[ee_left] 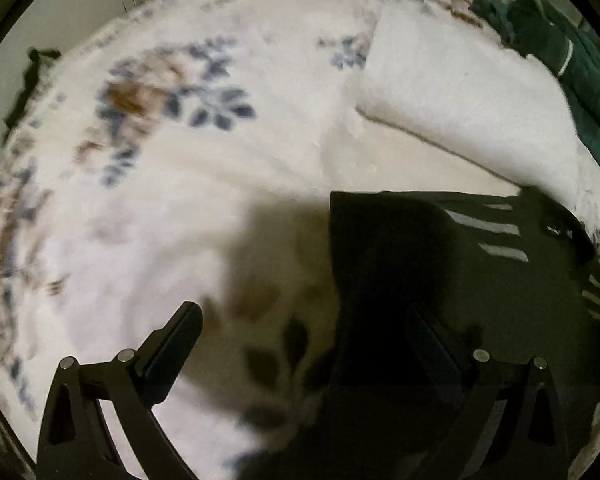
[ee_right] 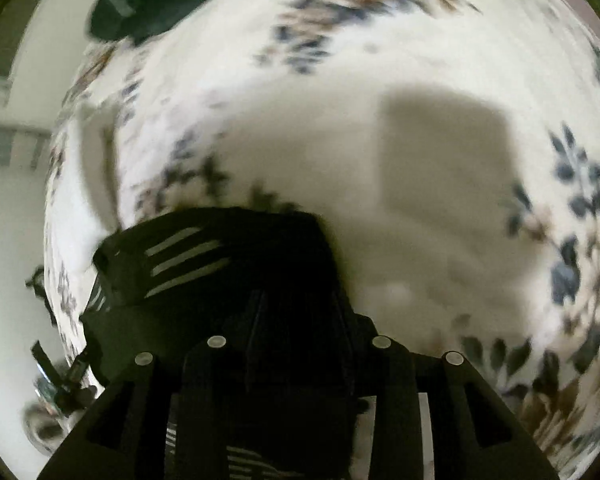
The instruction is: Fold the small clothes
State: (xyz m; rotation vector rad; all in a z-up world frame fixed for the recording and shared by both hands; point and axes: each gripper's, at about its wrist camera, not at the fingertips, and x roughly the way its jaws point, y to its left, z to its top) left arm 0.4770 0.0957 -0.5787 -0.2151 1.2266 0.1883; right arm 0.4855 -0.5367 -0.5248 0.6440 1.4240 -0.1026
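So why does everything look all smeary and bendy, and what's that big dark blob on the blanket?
Left wrist view: the fisheye lens curves the floral blanket, motion smears its flowers, and the blob is a shadow beside the black garment. Right wrist view: blurrier, with a boxy shadow.

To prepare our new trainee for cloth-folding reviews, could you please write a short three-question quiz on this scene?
1. True or false: the left gripper is open above the white floral blanket.
2. Multiple choice: which item lies beneath the left gripper's right finger? A) the black fabric garment with pale stripes; B) the folded white cloth; C) the dark green garment.
3. Fill in: the right gripper appears shut on the ____ garment.

Key: 1 true; 2 A; 3 black.
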